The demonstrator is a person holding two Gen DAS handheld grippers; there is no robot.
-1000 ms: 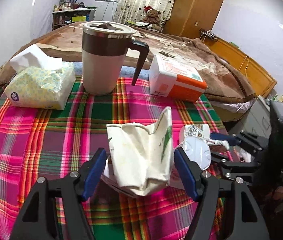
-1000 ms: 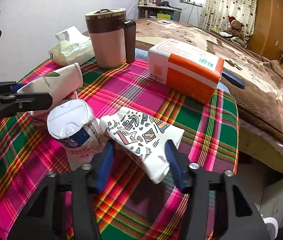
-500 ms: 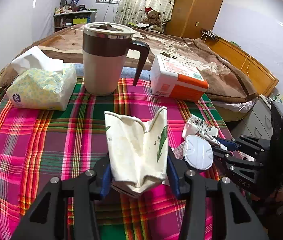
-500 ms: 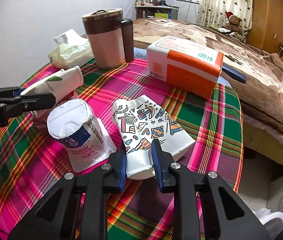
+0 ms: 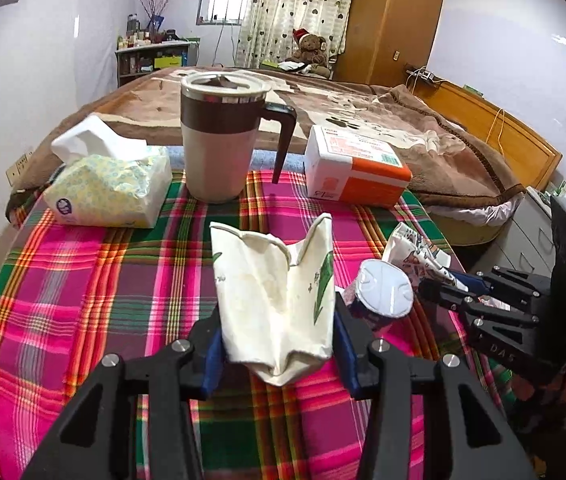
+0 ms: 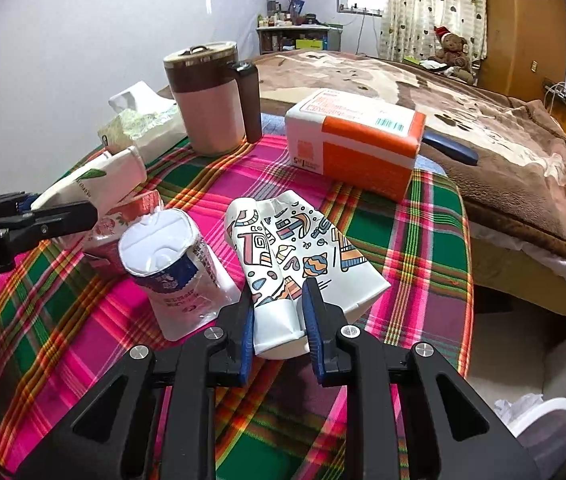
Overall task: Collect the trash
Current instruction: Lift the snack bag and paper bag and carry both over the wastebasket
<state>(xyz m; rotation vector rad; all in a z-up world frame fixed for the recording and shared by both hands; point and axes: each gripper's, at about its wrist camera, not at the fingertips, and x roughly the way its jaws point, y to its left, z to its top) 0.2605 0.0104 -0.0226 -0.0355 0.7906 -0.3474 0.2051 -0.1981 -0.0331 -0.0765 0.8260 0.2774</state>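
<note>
Left gripper (image 5: 277,354) clamps the crushed white paper cup (image 5: 273,300), base at the plaid tablecloth (image 5: 83,300). Right view: right gripper (image 6: 279,324) pinches the flattened patterned cup (image 6: 291,256); yoghurt pot (image 6: 167,256) remains loose. Pickup step; next, probably lift both clear and carry them to a bin.

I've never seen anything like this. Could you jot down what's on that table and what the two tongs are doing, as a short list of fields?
surface: table with plaid cloth
left tongs: shut on the crushed white paper cup
right tongs: shut on the flattened patterned cup
loose trash: squashed foil-topped cup, lying between the two held cups
not trash, far side: lidded mug, tissue pack, orange and white box
behind table: bed with brown blanket
</note>
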